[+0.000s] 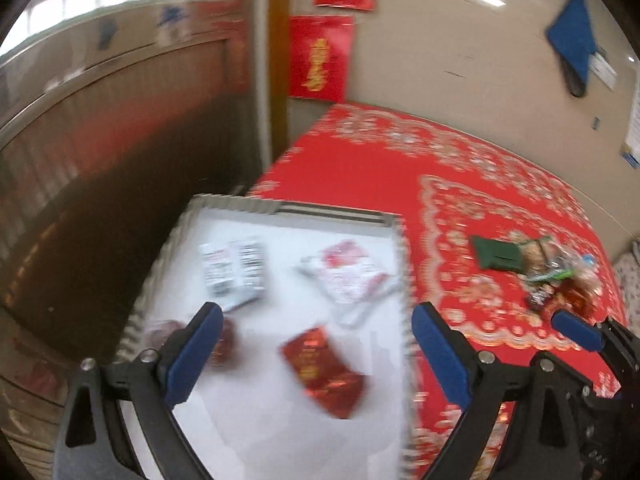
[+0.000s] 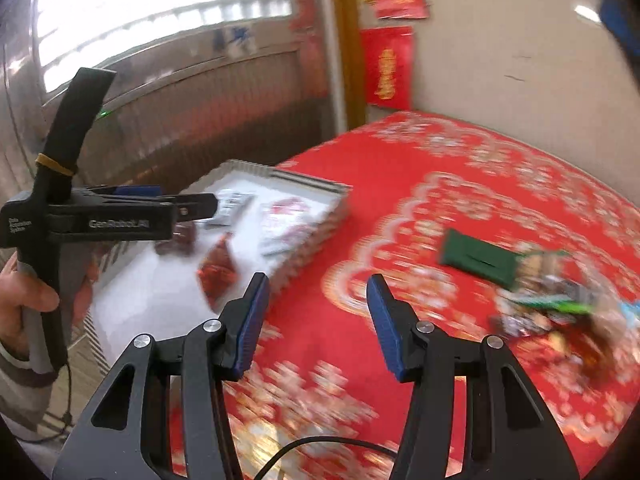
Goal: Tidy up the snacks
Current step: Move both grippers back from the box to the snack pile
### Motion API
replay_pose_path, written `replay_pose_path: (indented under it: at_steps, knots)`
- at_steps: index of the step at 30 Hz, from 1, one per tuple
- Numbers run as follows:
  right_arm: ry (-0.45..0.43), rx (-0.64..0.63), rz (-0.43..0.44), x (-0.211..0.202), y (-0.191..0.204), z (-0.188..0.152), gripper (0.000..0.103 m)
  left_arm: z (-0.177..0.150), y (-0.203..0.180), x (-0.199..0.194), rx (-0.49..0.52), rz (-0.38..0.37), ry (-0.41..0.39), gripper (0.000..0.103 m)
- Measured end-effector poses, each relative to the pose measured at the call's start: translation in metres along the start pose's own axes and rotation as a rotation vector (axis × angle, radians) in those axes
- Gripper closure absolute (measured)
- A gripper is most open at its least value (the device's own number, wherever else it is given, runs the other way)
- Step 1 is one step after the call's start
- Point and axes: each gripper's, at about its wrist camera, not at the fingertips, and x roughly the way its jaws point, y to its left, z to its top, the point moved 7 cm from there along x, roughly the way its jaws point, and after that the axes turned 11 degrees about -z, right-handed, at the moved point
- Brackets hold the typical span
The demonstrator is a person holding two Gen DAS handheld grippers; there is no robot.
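Observation:
A white tray (image 1: 288, 210) with a ribbed rim sits at the left end of the table. In it lie a white barcode packet (image 1: 234, 268), a white-and-red packet (image 1: 348, 272), a red foil packet (image 1: 324, 368) and a dark red packet (image 1: 224, 340). My left gripper (image 1: 316, 344) hovers open over the tray, with nothing between its pads. On the cloth to the right lie a green packet (image 2: 476, 258) and a pile of mixed snacks (image 2: 560, 304). My right gripper (image 2: 316, 292) stands open and empty above the cloth, between the tray (image 2: 316, 236) and the pile.
A red patterned cloth (image 2: 420, 168) covers the table. A beige wall with red posters (image 1: 320, 60) rises behind, and a metal-panelled door (image 1: 120, 120) stands at the left. A hand (image 2: 28, 296) grips the left gripper's handle. The table edge runs just left of the tray.

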Motion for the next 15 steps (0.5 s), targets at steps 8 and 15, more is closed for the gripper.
replay_pose_path:
  at_steps: [8,15]
  knots:
    - [0.016,0.101,-0.159,-0.031,-0.089,-0.038,0.043,-0.010,-0.077,0.026,0.094,-0.093,0.070,0.006]
    - [0.056,0.194,-0.204,-0.037,-0.137,-0.070,0.043,-0.014,-0.120,0.041,0.155,-0.104,0.102,0.006]
